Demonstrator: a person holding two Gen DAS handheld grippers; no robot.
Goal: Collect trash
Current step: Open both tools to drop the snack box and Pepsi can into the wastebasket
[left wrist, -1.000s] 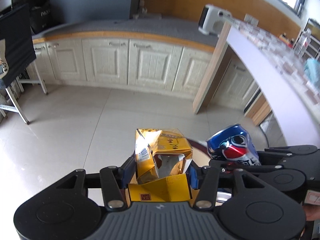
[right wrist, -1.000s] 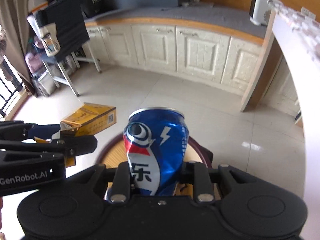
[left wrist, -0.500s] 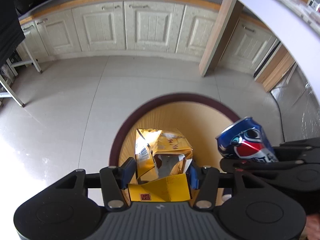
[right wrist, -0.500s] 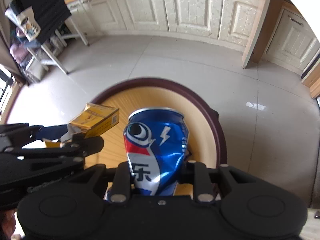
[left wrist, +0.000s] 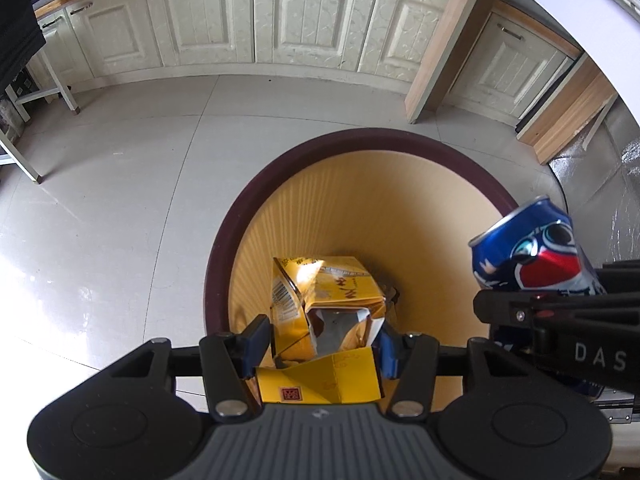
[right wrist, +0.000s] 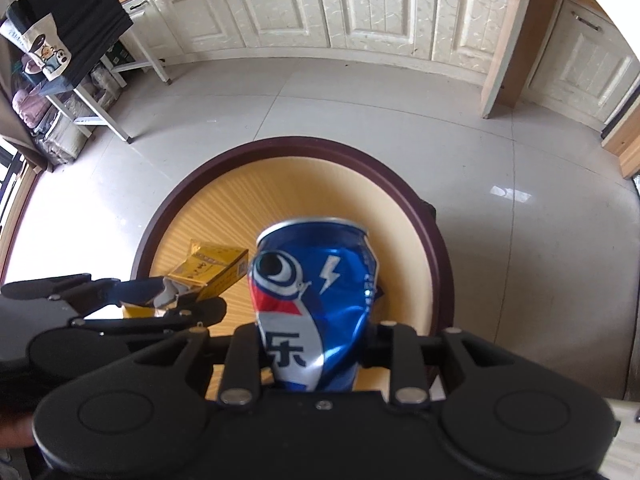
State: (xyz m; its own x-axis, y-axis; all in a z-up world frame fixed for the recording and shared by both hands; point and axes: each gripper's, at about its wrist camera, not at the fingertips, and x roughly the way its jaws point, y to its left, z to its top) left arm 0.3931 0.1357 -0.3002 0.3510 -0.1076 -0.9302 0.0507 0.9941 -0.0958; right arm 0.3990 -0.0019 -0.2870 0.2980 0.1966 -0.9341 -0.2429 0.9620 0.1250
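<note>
Pale kitchen floor [left wrist: 120, 216] surrounds the round bin [left wrist: 224, 248]. Above its mouth, the left gripper [left wrist: 320, 336] clamps a torn yellow carton [left wrist: 328, 300], light and crushable; the right gripper [right wrist: 316, 344] pinches a dented blue can [right wrist: 316, 292], probably light and slippery.

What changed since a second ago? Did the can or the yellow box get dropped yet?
Nothing dropped. Both grippers swung down from facing the cabinets to hang over the round bin, which now fills both views. The left gripper still clamps the torn yellow carton, and the right gripper still clamps the dented blue can.
</note>
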